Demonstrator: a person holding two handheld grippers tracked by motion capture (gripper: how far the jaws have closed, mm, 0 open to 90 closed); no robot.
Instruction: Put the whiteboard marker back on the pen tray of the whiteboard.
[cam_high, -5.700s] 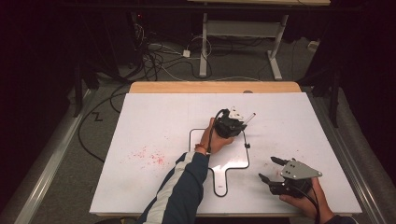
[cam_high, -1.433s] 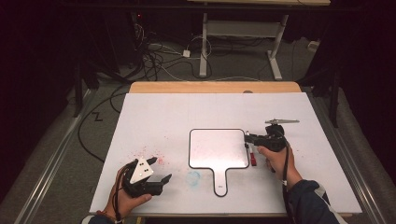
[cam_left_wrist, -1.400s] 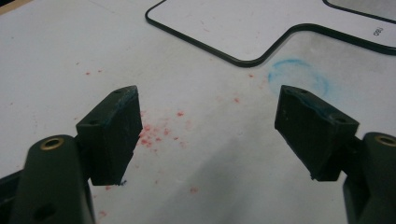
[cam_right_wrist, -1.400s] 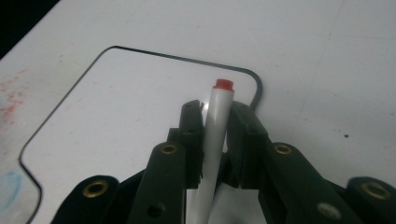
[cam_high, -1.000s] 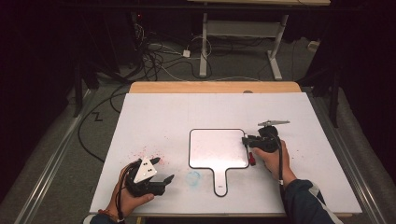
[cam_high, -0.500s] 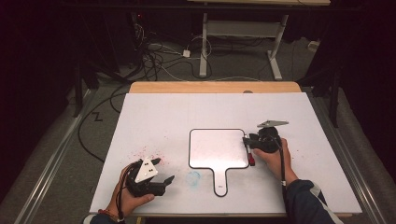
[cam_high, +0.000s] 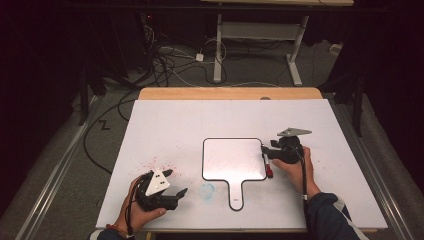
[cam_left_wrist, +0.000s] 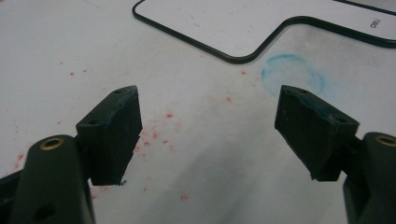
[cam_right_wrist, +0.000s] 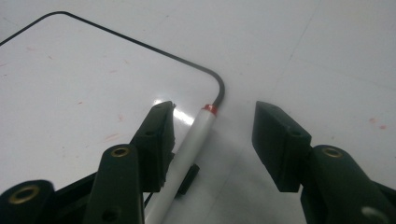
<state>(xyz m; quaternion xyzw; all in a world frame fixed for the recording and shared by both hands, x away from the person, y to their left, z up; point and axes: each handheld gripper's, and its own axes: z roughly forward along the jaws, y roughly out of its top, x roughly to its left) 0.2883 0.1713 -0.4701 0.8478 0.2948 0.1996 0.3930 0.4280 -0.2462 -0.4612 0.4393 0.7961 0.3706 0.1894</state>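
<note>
- We take the paddle-shaped whiteboard (cam_high: 235, 161) as our landmark; it lies flat on the white table (cam_high: 320, 125).
- Our right gripper (cam_high: 274, 153) sits at the board's right edge with its jaws set wide around the red-ended marker (cam_right_wrist: 187, 151); the marker lies along that edge, resting against one jaw, not clamped.
- Our left gripper (cam_high: 170, 191) rests well to the board's lower left, jaws wide and empty.
- We judge that gripping the marker is not yet done; the board carries only faint red smudges.
</note>
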